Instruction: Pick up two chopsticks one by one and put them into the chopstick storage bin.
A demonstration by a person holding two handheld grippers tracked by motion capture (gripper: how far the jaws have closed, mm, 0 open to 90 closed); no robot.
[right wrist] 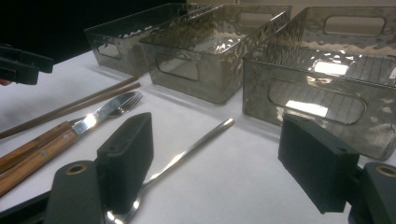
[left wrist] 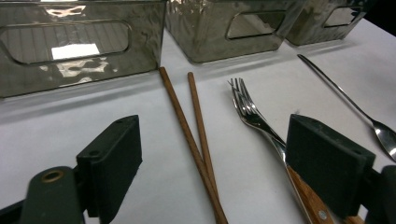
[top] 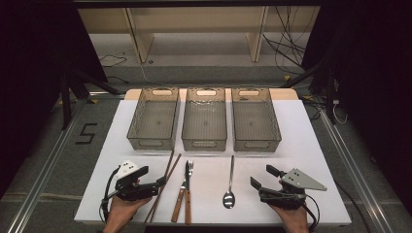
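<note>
Nearest the high camera, two hands enter from the near edge of the white tabletop (top: 301, 131), each carrying a set of tongs. Left tongs (top: 158, 183) rest at the near left, released, with jaws spread wide and nothing between the pads; they point right toward a pair of brown chopsticks (top: 165, 182), whose near portion lies just beside the jaw tips. In the left gripper view the chopsticks (left wrist: 198, 140) run up the middle of the gap between the two black jaws, converging toward the near end, without contact with either pad. Right tongs (top: 259, 180) rest at the near right, likewise released and empty, pointing left and far. A long-handled steel spoon (top: 229, 187) lies near them to the left, bowl at the near end; in the right gripper view the spoon (right wrist: 187, 151) passes behind the left-hand jaw, and whether it touches cannot be told. Between chopsticks and spoon lie a fork (top: 189, 170) and a table knife (top: 180, 196), both with wooden handles, side by side, with handles toward the near edge. In the left gripper view the fork (left wrist: 250, 112) runs under the right-hand jaw. Three translucent grey plastic bins stand in a row across the far half of the tabletop: left bin (top: 153, 118), middle bin (top: 205, 119), right bin (top: 255, 119), each with cut-out handles.
</note>
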